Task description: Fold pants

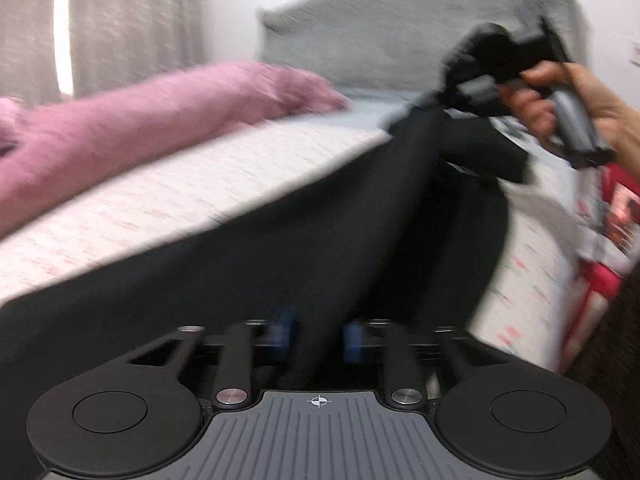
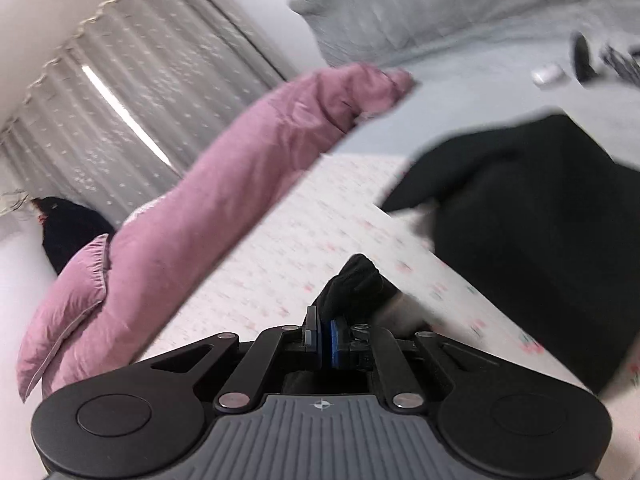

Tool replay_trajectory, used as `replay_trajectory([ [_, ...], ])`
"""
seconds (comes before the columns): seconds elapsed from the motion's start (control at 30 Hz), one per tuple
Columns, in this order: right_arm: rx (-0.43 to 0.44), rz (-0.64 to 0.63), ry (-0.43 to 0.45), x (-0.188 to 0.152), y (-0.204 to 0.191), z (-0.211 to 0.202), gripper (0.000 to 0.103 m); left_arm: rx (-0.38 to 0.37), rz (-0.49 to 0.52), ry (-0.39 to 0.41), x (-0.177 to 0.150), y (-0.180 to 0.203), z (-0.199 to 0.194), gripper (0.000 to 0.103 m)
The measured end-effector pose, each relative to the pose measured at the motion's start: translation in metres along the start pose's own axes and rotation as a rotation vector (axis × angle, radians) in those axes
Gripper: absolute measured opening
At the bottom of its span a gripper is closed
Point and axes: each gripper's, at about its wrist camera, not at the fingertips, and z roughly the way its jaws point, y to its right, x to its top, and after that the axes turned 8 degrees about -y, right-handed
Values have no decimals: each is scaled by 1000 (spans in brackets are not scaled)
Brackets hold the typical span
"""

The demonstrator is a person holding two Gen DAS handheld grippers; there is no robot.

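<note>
We see black pants (image 1: 280, 260) spread across the middle of the bed (image 1: 180, 196). Our left gripper (image 1: 316, 334) at the bottom pinches the cloth between its blue pads. Our right gripper (image 2: 325, 340), bottom middle in its own view, is closed on a bunch of the pants too. A pink blanket (image 2: 192, 208) lies at the left.

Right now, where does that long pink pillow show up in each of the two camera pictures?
Left wrist view: the pink pillow lies across the upper left, on the far side of the bed, beyond the black pants.
Right wrist view: the pink pillow runs diagonally from lower left to upper centre, left of the pants.
Shared landmark: the grey headboard sits just past the pillow's far end.
</note>
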Motion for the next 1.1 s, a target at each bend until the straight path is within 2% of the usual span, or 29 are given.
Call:
replay_trajectory([
  [0.07, -8, -50, 5, 7, -19, 2, 7, 40, -68, 74, 7, -16, -11, 5],
  [0.13, 8, -85, 16, 13, -33, -3, 7, 51, -118, 133, 15, -30, -27, 4],
  [0.23, 60, -110, 28, 17, -38, -21, 7, 38, -107, 163, 21, -36, -50, 3],
  [0.3, 48, -121, 12, 14, -33, -29, 7, 1, -76, 133, 17, -28, -56, 3],
  [0.37, -5, -122, -32, 7, -20, -31, 7, -19, -16, 79, 9, -14, -53, 3],
  [0.5, -156, -72, -194, -19, 26, -17, 7, -26, 96, -40, -15, 12, -31, 3],
  [0.57, -197, -33, -259, -32, 50, -7, 4, -20, 122, -83, -26, 20, -21, 3],
  [0.63, -147, 9, -255, -38, 66, -8, 2, 1, 163, -67, -34, 25, -19, 2],
  [0.7, -128, 25, -244, -34, 68, -12, 2, 2, 160, -56, -33, 23, -23, 2],
  [0.83, -107, -45, -187, -34, 51, -28, 2, 3, 126, 6, -23, 16, -45, 2],
  [0.9, -134, -74, -189, -34, 47, -26, 2, -33, 119, -27, -21, 15, -45, 2],
  [0.97, -212, -105, -228, -35, 47, -9, 3, -96, 142, -152, -22, 16, -28, 6],
  [1.0, -225, -108, -245, -36, 47, -2, 2, -86, 149, -143, -25, 17, -26, 7],
  [1.07, -227, -97, -244, -34, 45, -3, 7, -85, 165, -127, -25, 15, -33, 15],
  [1.1, -225, -93, -229, -32, 43, -6, 19, -99, 156, -127, -24, 11, -38, 19],
])
